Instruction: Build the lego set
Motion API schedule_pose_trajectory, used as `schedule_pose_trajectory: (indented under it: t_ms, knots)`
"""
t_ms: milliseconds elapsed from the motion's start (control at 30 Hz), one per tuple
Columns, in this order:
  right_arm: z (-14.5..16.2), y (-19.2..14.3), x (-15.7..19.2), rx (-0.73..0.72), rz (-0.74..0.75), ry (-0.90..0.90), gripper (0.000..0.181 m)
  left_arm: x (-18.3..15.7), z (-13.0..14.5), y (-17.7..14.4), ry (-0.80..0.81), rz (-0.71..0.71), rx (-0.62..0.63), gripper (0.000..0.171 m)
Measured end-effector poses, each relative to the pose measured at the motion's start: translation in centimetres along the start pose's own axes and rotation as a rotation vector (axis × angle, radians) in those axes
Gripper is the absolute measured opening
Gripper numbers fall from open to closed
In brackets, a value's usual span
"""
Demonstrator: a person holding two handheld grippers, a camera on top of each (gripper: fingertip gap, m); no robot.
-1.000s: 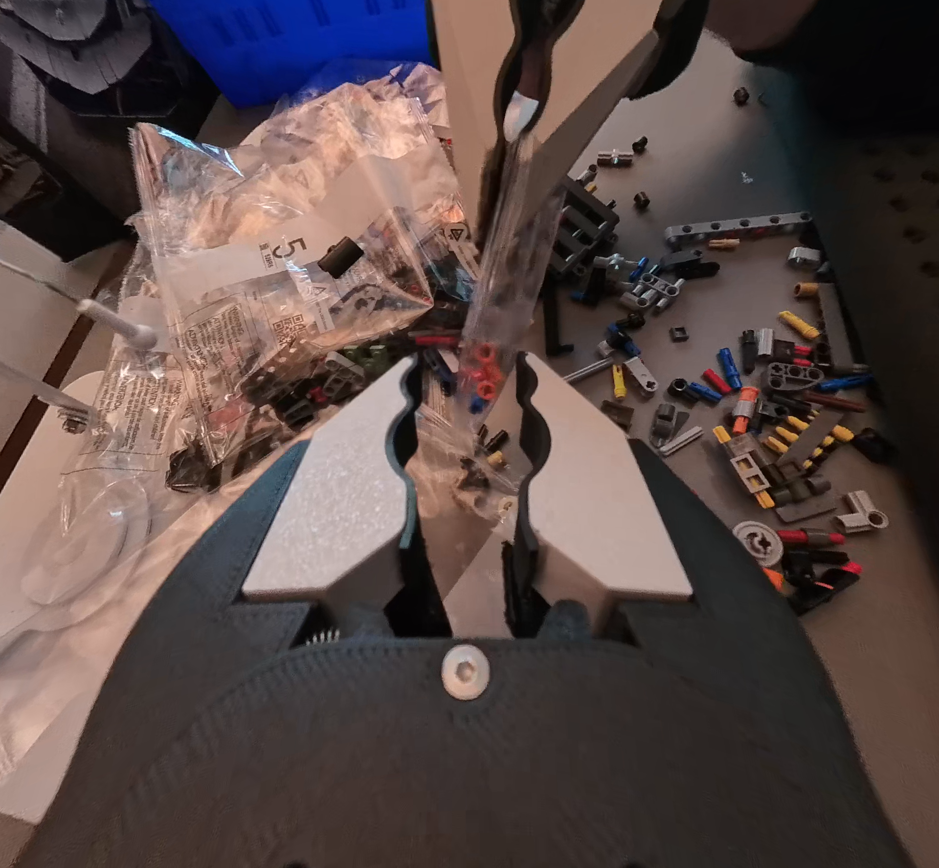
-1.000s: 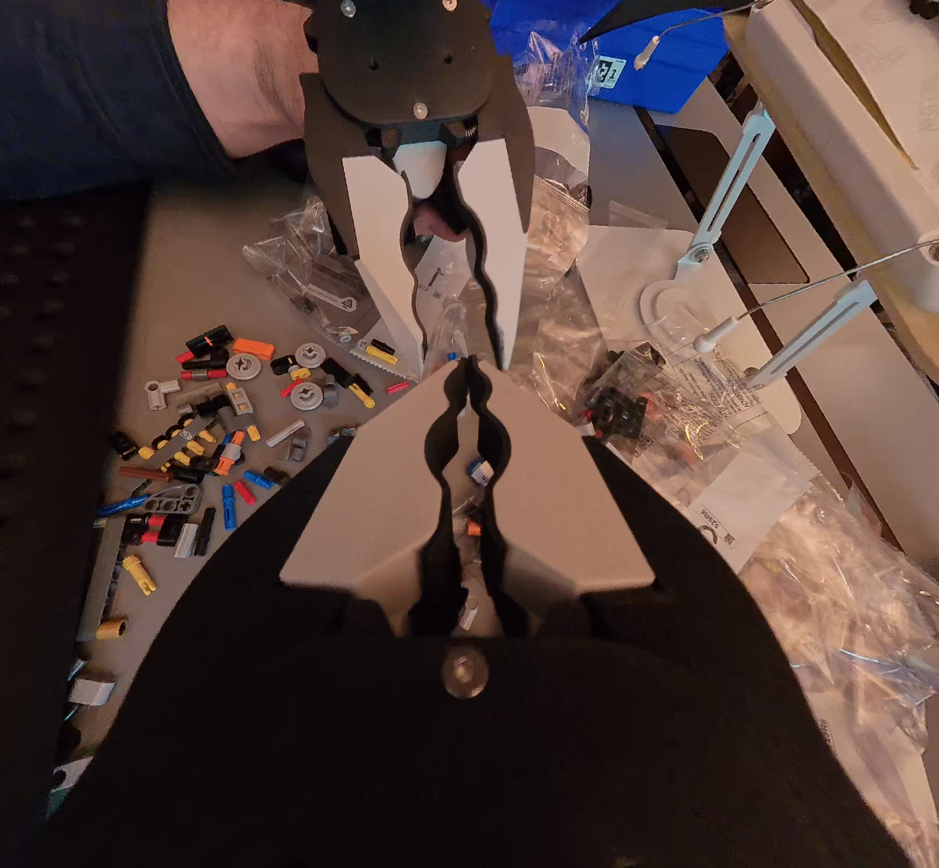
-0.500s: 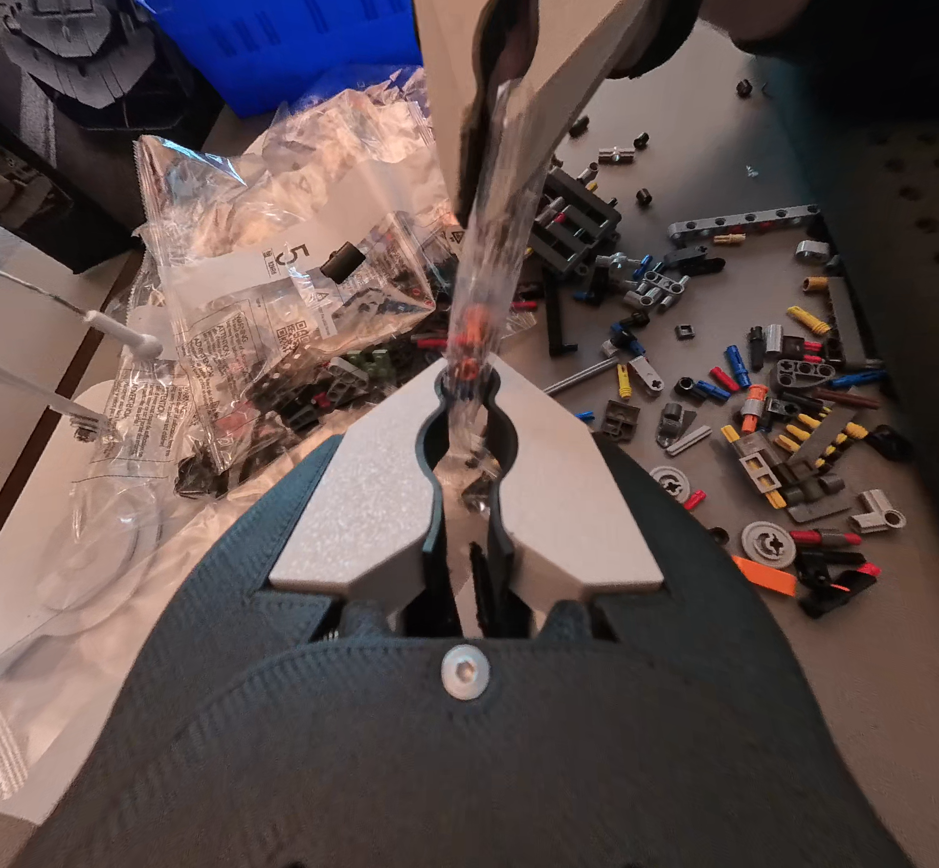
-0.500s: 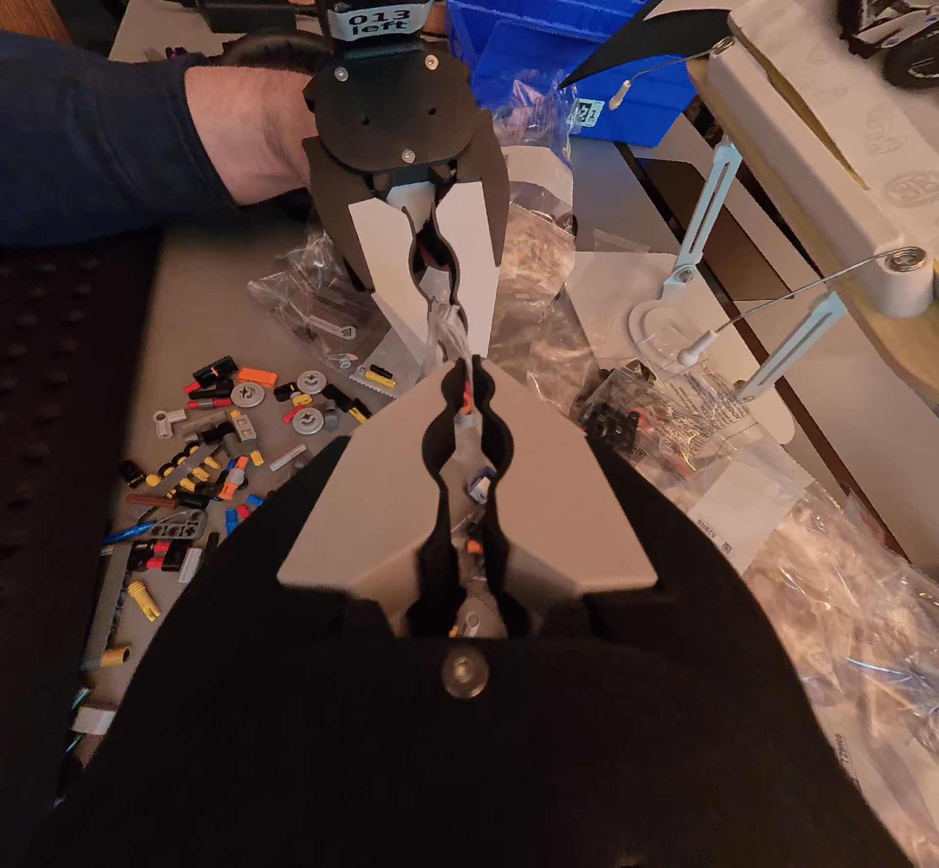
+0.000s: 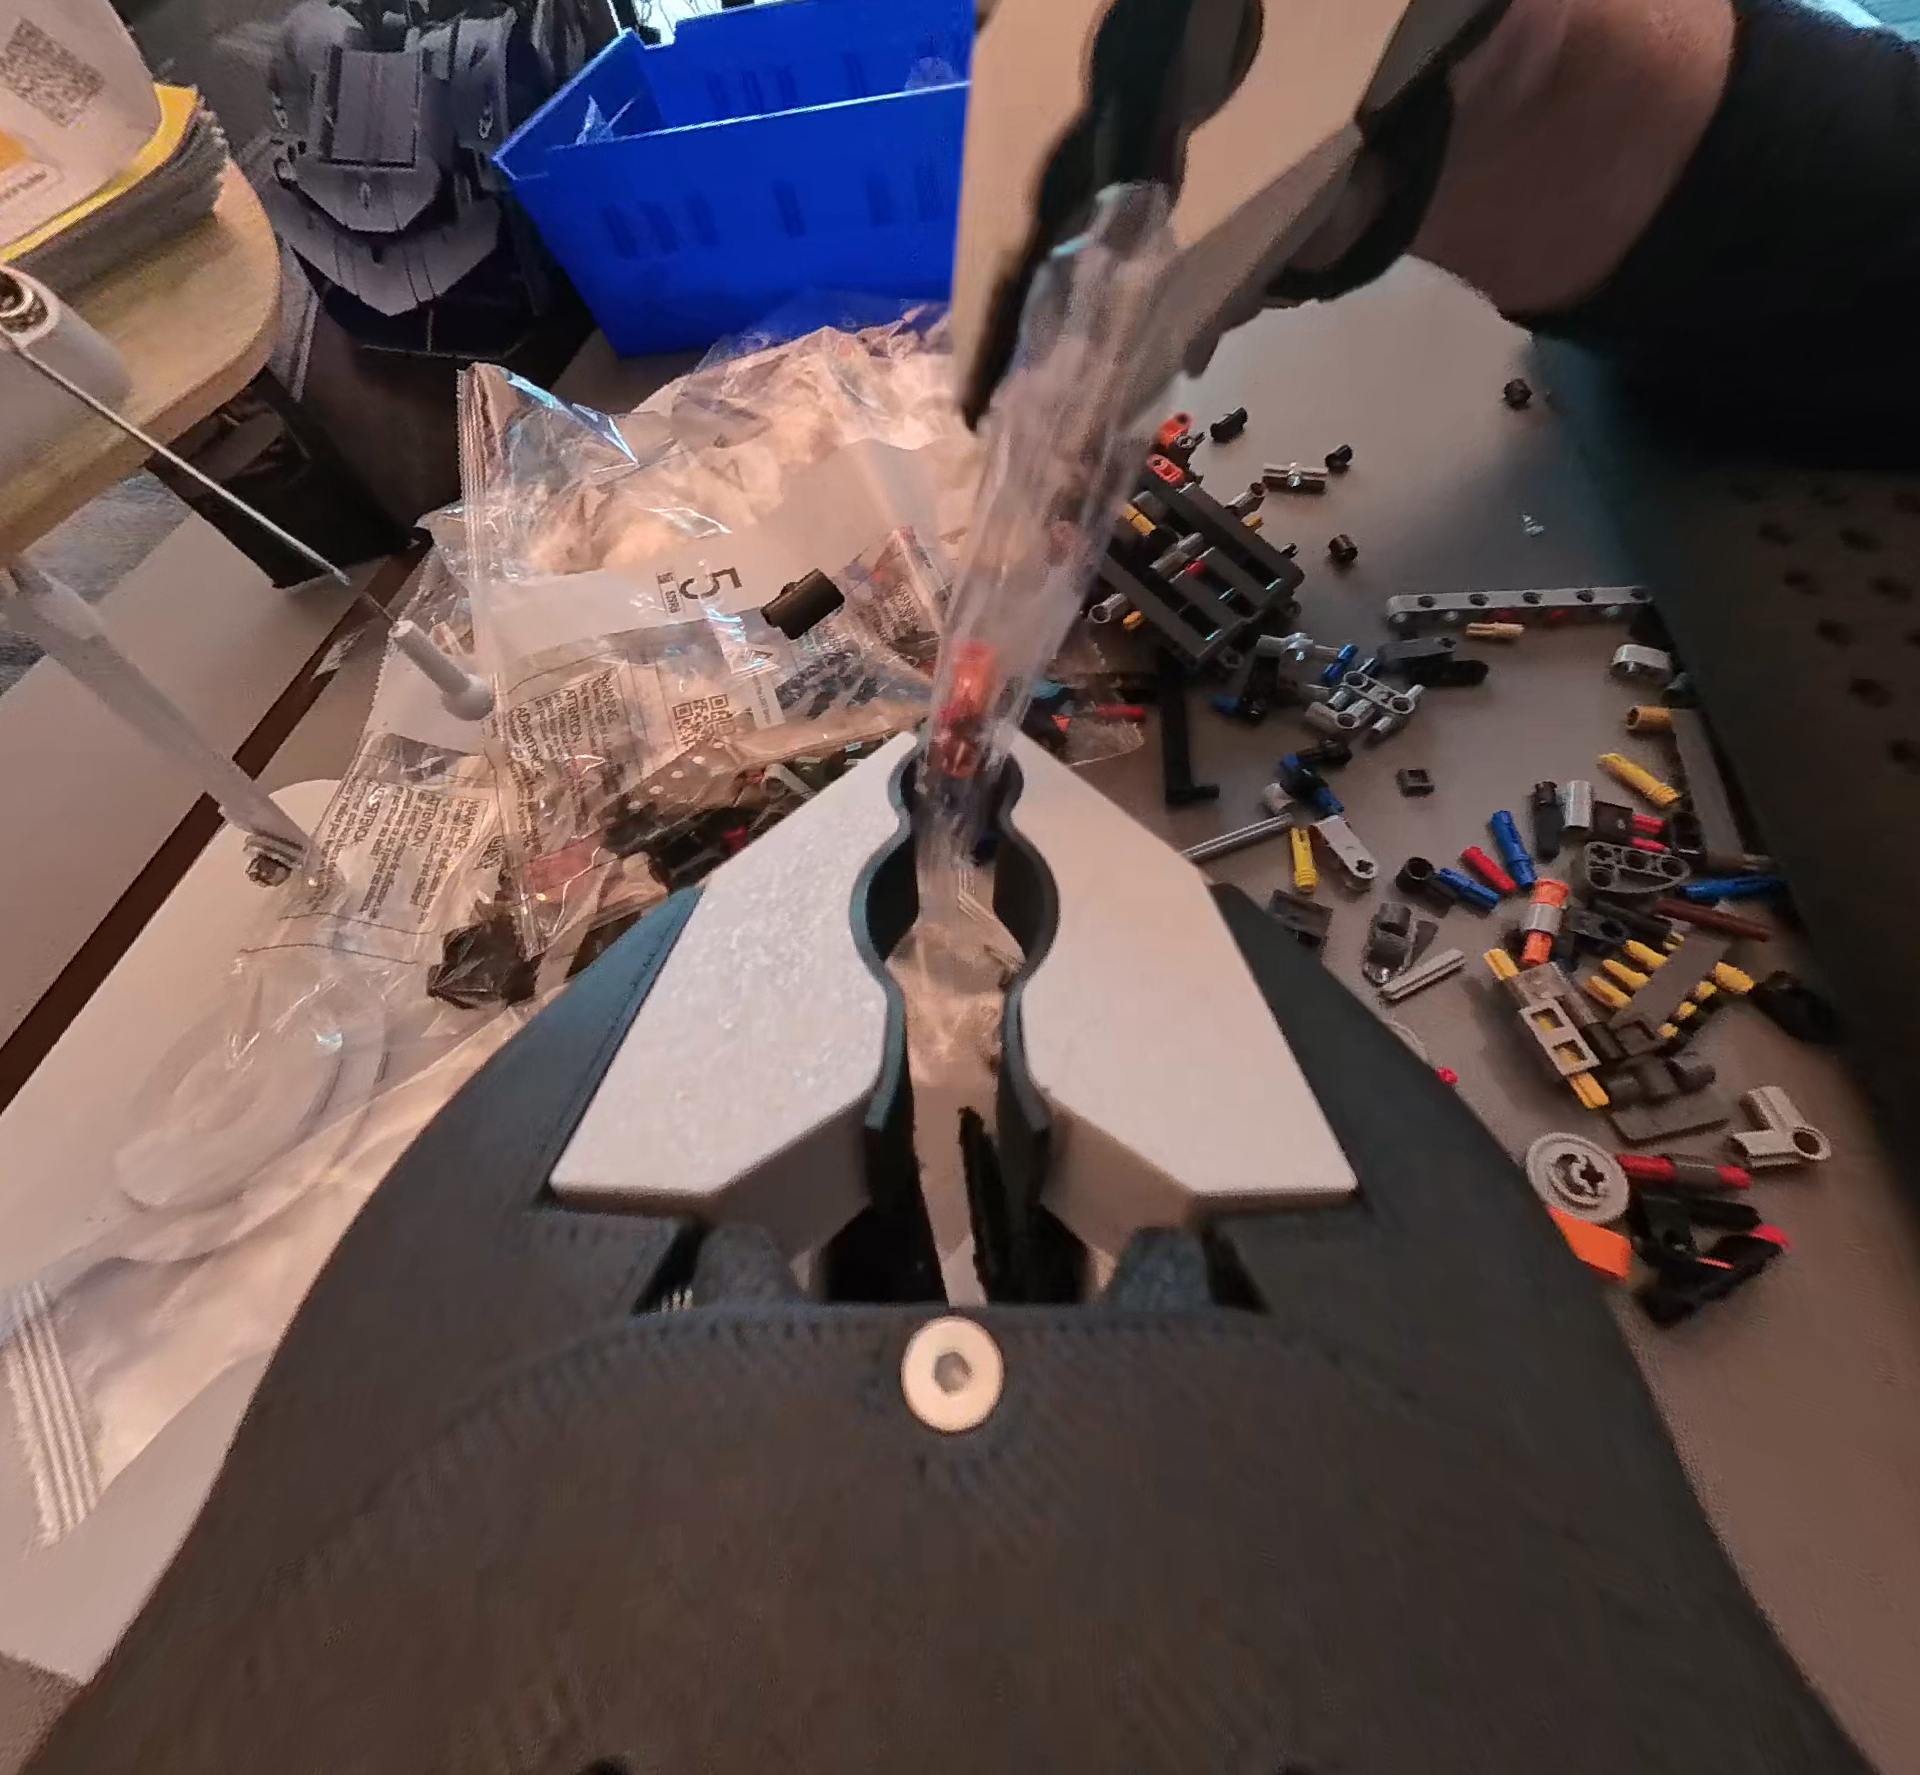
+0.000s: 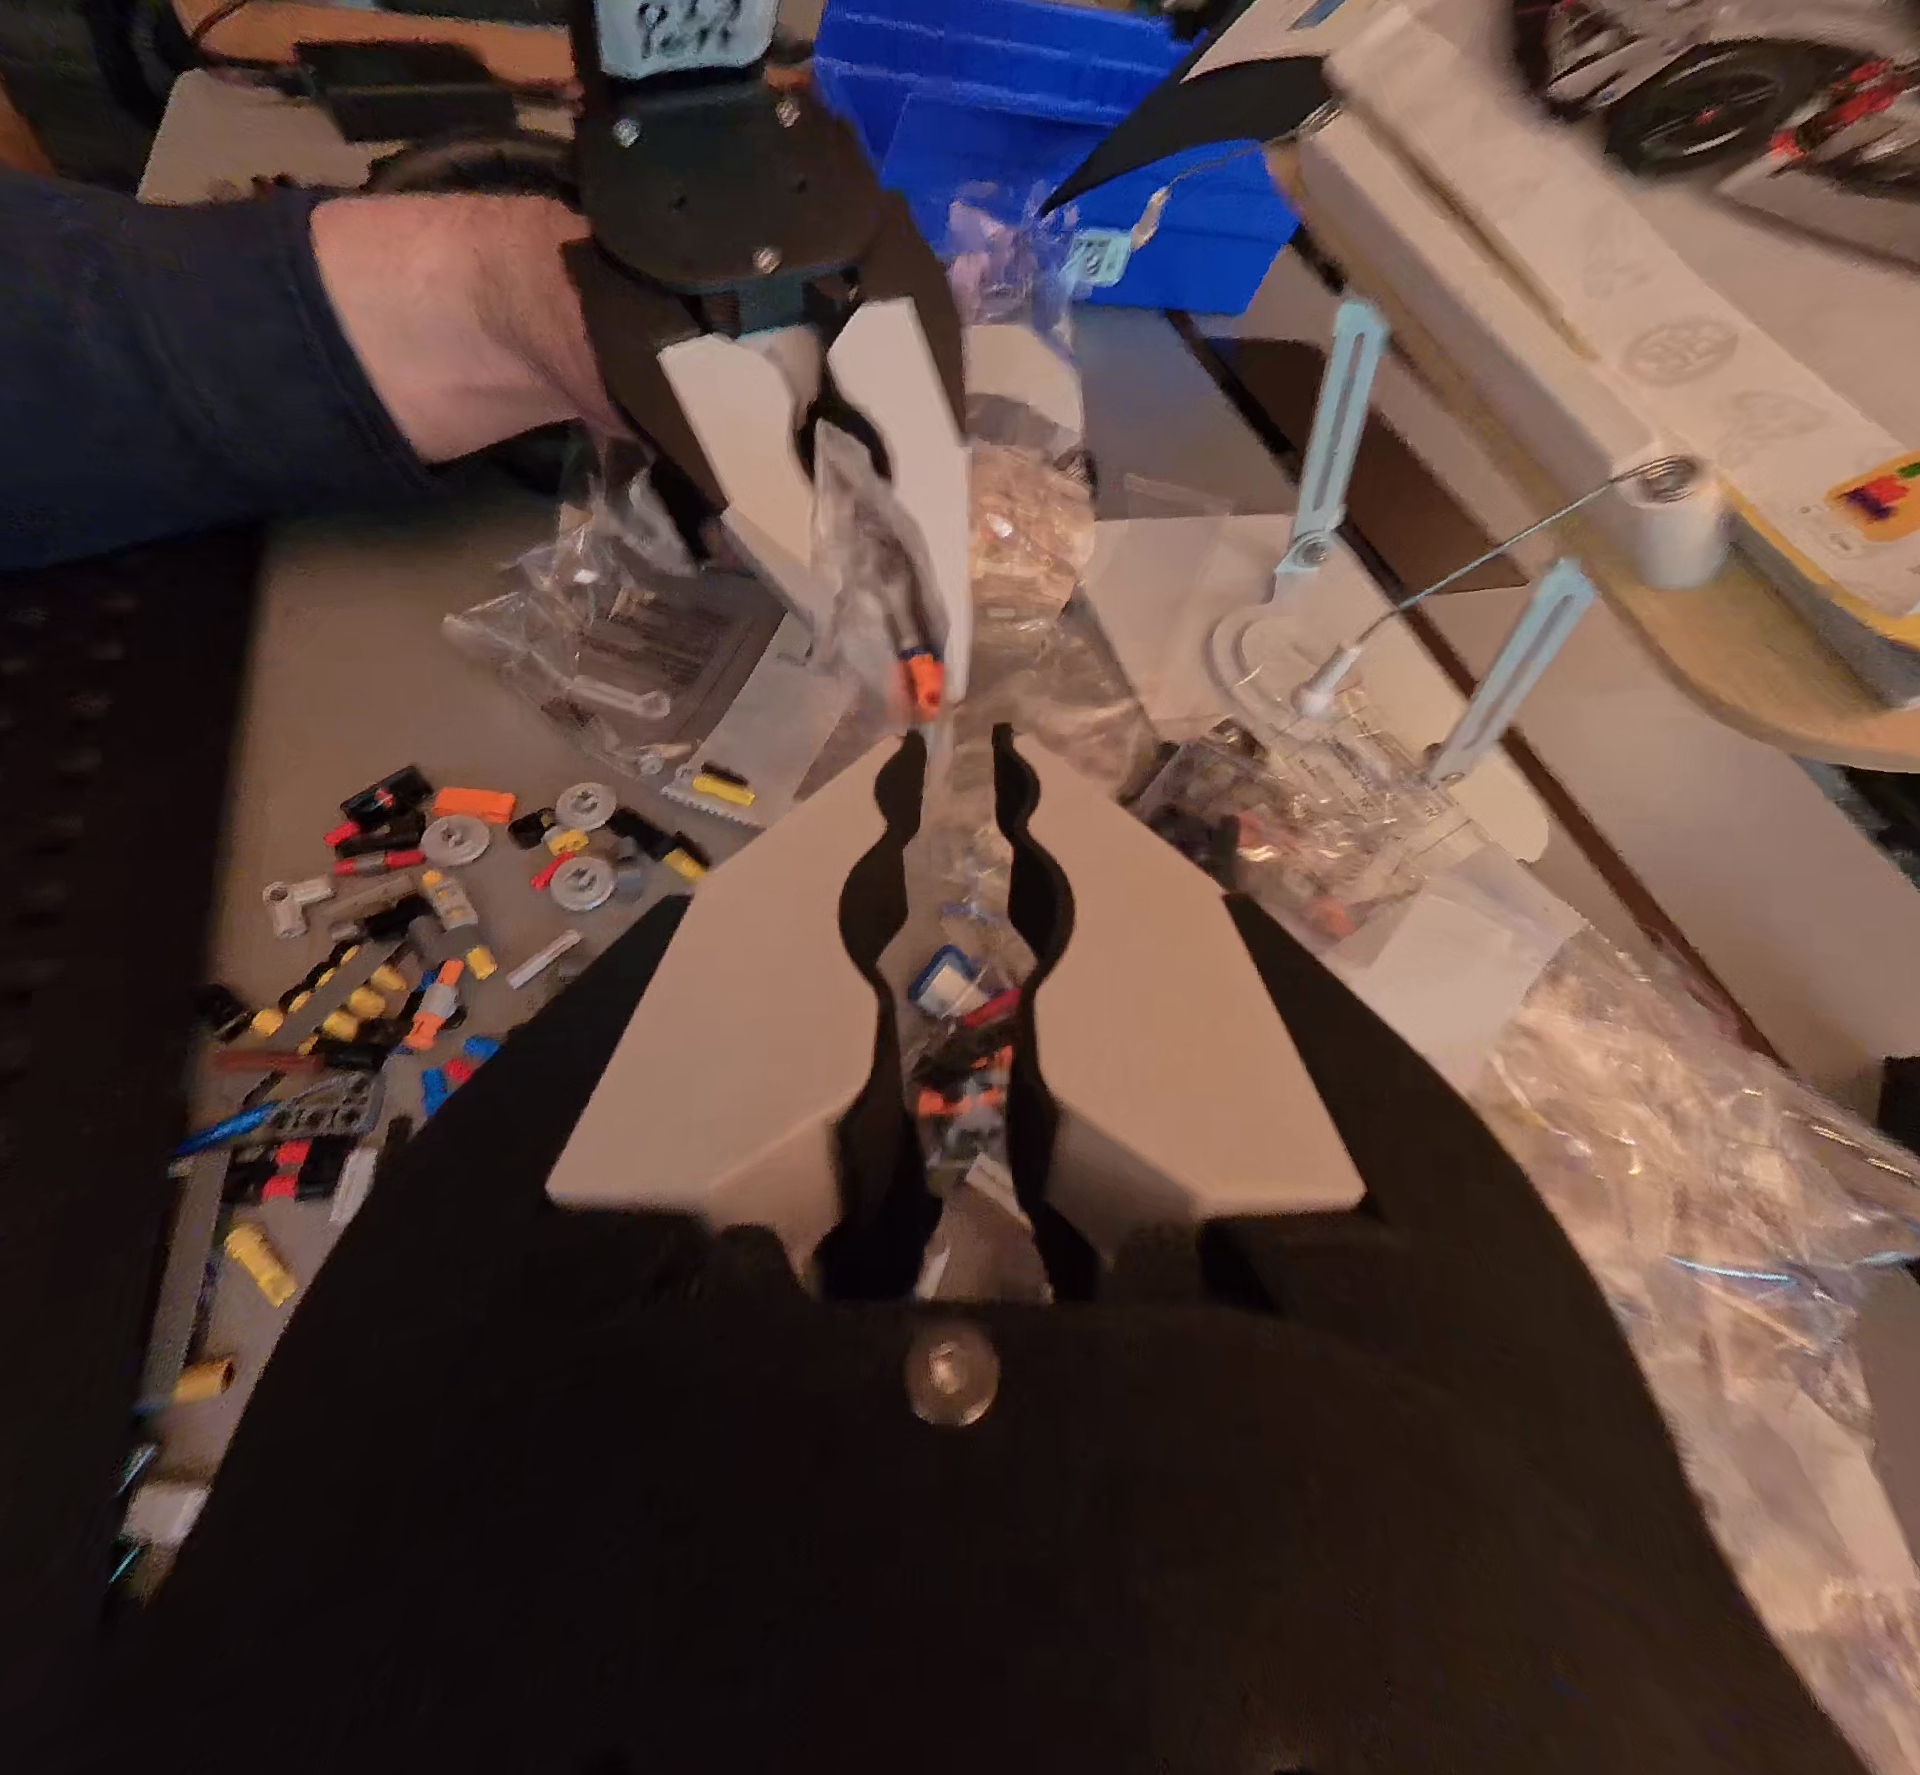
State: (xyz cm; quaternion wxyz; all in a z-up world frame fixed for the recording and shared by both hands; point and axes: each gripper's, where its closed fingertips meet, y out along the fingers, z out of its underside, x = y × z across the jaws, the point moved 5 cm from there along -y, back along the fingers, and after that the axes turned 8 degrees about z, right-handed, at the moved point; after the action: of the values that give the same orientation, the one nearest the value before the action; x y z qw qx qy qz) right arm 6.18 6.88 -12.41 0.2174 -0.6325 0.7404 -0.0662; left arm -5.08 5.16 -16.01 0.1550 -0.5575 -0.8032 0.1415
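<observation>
Bench (image 5: 1455, 395): grey. Loose bricks (image 5: 1579, 904): yellow, blue, red, orange, black, grey. Bin (image 5: 769, 187): bright blue. Small bag (image 5: 1049, 530): clear, red pieces seen inside. Left tongs (image 5: 956, 780) and right tongs (image 6: 956, 749): pale grey fingers, black bodies. Sleeve (image 6: 156, 375): navy.

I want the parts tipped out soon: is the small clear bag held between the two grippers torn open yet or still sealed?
Cannot tell. The small clear bag is stretched taut between both grippers, small parts inside, but no tear or opening shows.
</observation>
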Motion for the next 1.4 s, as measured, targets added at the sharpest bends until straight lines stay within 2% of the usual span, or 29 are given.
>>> schedule_pose_trajectory:
  t_ms: [133, 300, 500, 800, 1000, 1400]
  knots:
    - [1.7, 0.7, 1.9, 0.117, -0.112, -0.082, 0.004, 0.2, 0.1, -0.1, -0.001, -0.014, 0.006, 0.005]
    - [1.9, 0.9, 3.6, 0.125, -0.207, -0.110, 0.011, 0.2, 0.0, -0.1, 0.003, -0.018, 0.004, 0.005]
    - [1.4, 0.4, 3.5, 0.090, -0.223, -0.099, 0.015, 0.8, -0.2, -0.8, -0.010, -0.048, -0.032, 0.005]
    - [4.0, 1.6, 6.9, 0.256, -0.388, -0.181, 0.013, 1.2, -0.4, -1.2, -0.023, -0.074, -0.060, 0.005]
    - [5.5, 2.7, 8.2, 0.353, -0.406, -0.233, 0.011, 1.7, -0.3, -1.5, -0.035, -0.101, -0.071, 0.005]
    - [7.7, 3.4, 8.2, 0.503, -0.386, -0.270, 0.013, 1.8, -0.3, -1.5, -0.034, -0.109, -0.069, 0.005]
